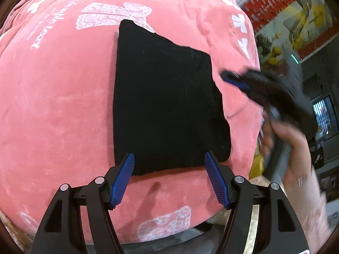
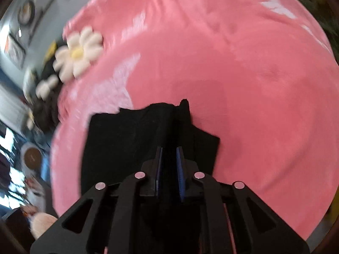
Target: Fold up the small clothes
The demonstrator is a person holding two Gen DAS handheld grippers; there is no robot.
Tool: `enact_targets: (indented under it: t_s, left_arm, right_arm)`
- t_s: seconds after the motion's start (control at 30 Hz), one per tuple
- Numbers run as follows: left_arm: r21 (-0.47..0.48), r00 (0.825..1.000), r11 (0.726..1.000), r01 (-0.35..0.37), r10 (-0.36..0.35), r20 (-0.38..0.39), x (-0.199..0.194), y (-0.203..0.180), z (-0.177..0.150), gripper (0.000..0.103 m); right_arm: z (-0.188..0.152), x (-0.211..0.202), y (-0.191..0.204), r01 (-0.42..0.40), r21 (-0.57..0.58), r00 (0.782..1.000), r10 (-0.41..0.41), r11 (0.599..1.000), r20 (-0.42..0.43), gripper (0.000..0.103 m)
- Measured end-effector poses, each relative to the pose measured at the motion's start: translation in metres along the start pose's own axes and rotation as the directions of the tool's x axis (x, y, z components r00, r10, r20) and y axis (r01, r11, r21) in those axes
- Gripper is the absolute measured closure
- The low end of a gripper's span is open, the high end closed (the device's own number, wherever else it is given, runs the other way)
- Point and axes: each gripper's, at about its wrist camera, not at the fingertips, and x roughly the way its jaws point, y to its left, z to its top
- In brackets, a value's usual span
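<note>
Ribbed blue pads (image 1: 122, 180), folded black knit garment (image 1: 165, 97), plush pink blanket (image 1: 63, 105)

A plain black garment (image 1: 165, 97) is shown on a pink blanket (image 1: 59, 97) printed with white lace bows and white script. Blue ribbed pads on black frames are carried by the left gripper (image 1: 169, 180). A white daisy cushion (image 2: 78, 53) with a yellow centre is seen left of the right gripper (image 2: 169, 169).

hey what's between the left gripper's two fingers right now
The near edge of the black cloth and a strip of pink blanket below it. The left gripper is open around them, as the left wrist view shows.
</note>
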Motion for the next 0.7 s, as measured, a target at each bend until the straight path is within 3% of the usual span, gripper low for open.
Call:
enact_targets:
  t_s: [0.1,0.17,0.33,0.4,0.43,0.47,0.5,0.53,0.6,0.7]
  left_arm:
    - [-0.054,1.0,0.999,-0.005,0.005,0.007,0.005,0.014,0.008,0.037]
    - [-0.089,1.0,0.996,-0.005,0.006,0.007,0.012,0.022,0.018,0.037]
    - [-0.166,1.0,0.986,0.004,-0.008,-0.022,0.035,0.04,0.039,0.035]
    - [-0.235,0.998,0.972,0.031,-0.041,-0.038,0.05,0.052,0.043,0.035]
    - [-0.261,0.998,0.964,0.052,-0.059,-0.021,0.053,0.056,0.042,0.038]
    - [-0.265,0.998,0.963,0.06,-0.065,-0.008,0.051,0.059,0.041,0.046]
    - [-0.247,0.997,0.967,0.067,-0.071,-0.009,0.047,0.057,0.044,0.07]
    - [-0.246,0.996,0.966,0.084,-0.088,-0.006,0.042,0.056,0.045,0.079]
    - [-0.236,0.995,0.967,0.1,-0.095,0.029,0.02,0.056,0.046,0.083]
    - [-0.198,0.995,0.977,0.083,-0.072,0.064,-0.025,0.061,0.038,0.084]
  right_arm:
    - [-0.027,-0.001,-0.003,0.016,0.044,0.999,-0.014,0.999,-0.045,0.069]
    - [-0.041,0.001,-0.005,0.032,0.056,0.997,-0.028,0.998,-0.069,0.043]
    - [-0.061,0.025,0.0,0.021,0.081,0.989,-0.008,0.996,-0.149,0.03]
    - [-0.065,0.038,0.001,-0.009,0.082,0.981,0.024,0.997,-0.191,0.039]
    - [-0.065,0.039,0.003,-0.015,0.078,0.981,0.03,0.997,-0.19,0.051]
    - [-0.063,0.038,0.007,-0.04,0.07,0.98,0.053,0.997,-0.19,0.073]
    - [-0.062,0.035,0.012,-0.066,0.073,0.978,0.079,0.995,-0.193,0.078]
    - [-0.06,0.029,0.019,-0.073,0.063,0.98,0.084,0.995,-0.181,0.08]
    - [-0.06,0.005,0.04,-0.127,0.028,0.981,0.129,0.992,-0.142,0.081]
    - [-0.076,-0.015,0.065,-0.189,-0.003,0.971,0.187,0.982,-0.148,0.081]
